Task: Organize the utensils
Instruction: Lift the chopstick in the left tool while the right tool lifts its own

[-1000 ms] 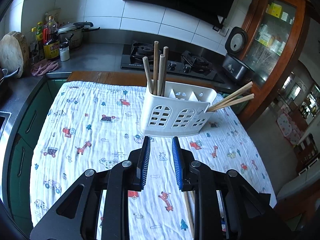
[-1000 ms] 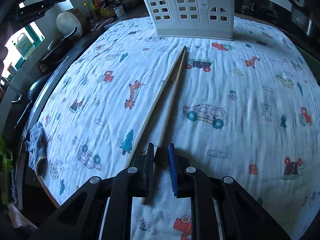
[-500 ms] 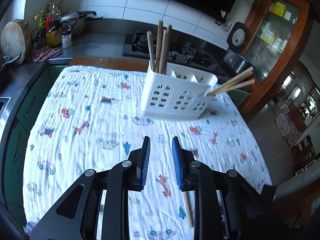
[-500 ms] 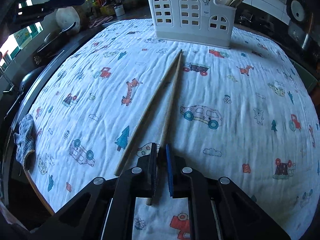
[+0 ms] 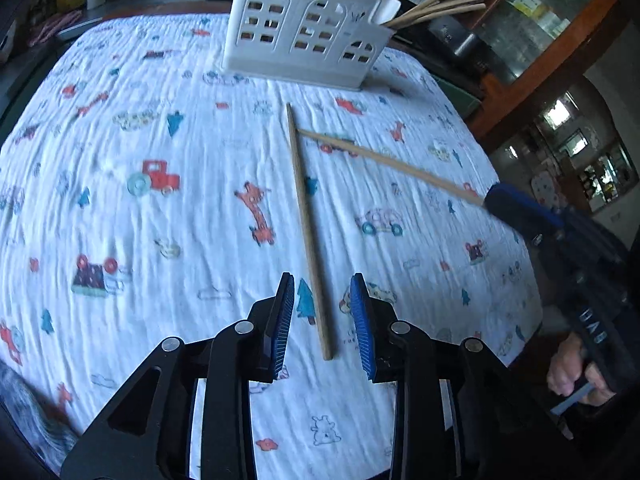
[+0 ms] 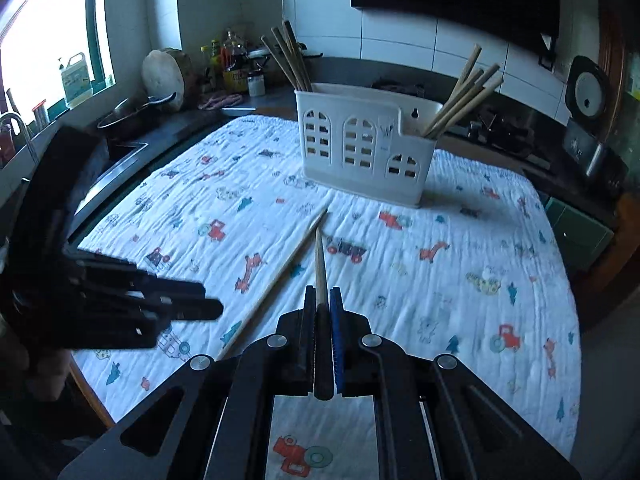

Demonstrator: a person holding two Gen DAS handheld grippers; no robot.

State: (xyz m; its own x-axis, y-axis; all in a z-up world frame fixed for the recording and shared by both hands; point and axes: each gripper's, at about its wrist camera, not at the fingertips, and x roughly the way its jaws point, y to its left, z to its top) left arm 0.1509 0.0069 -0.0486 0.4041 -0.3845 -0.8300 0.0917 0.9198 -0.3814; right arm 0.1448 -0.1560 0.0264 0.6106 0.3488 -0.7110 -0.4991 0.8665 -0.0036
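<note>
A white slotted utensil holder (image 5: 308,36) (image 6: 364,148) stands at the far side of the cartoon-print cloth (image 5: 160,208), with chopsticks in its left and right ends. One wooden chopstick (image 5: 308,220) (image 6: 280,276) lies on the cloth. Its near end sits between the jaws of my left gripper (image 5: 322,284), which are opening and not pressing on it. My right gripper (image 6: 322,292) (image 5: 520,212) is shut on a second chopstick (image 6: 320,264) (image 5: 384,158), held off the cloth with its tip pointing toward the holder. In the right wrist view the left gripper (image 6: 180,308) shows dark at the left.
Behind the table runs a dark counter with bottles (image 6: 232,64), a round chopping board (image 6: 166,76), a pan (image 6: 132,114) and a rice cooker (image 6: 588,96). A wooden glass cabinet (image 5: 540,20) stands to the right. The table's right edge (image 5: 532,272) drops off near a hand (image 5: 568,368).
My left gripper has come down low over the cloth, astride the lying chopstick, with its jaws wider. My right gripper has shut on the other chopstick and lifted it off the cloth.
</note>
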